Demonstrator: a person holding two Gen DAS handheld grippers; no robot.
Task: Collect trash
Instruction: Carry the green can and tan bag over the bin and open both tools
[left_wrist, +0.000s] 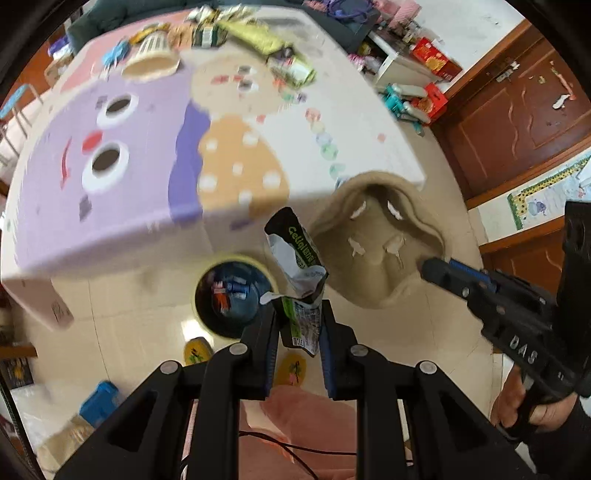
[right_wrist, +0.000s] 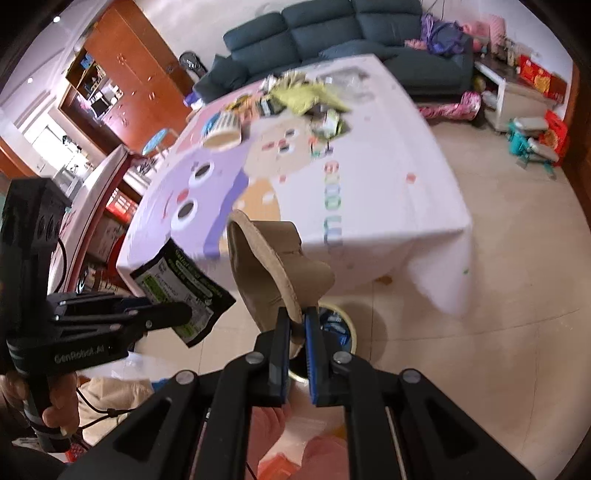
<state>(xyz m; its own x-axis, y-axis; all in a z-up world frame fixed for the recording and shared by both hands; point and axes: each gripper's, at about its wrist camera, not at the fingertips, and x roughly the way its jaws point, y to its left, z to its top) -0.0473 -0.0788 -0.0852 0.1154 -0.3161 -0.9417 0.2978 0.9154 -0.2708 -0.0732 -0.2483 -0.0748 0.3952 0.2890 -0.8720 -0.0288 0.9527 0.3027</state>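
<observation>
Left gripper (left_wrist: 299, 325) is clamped on a black and green snack wrapper (left_wrist: 295, 258), which sticks up crumpled between its fingers and hangs in the air above the floor, just in front of the table edge. Right gripper (right_wrist: 295, 328) is closed on the rim of a tan paper tray (right_wrist: 269, 269), held tilted on its edge beside the wrapper; from the left wrist view the tray's (left_wrist: 373, 251) hollow side with small white scraps faces the camera. Below both, a round trash bin (left_wrist: 231, 295) with a yellowish rim stands on the tiled floor, with colourful litter inside. Behind them is a table (right_wrist: 388, 206) under a cartoon-printed cloth, with a paper cup (right_wrist: 221, 131) lying on its side and a heap of wrappers (right_wrist: 306, 96) at the far end. A dark sofa (right_wrist: 332, 33) stands beyond.
</observation>
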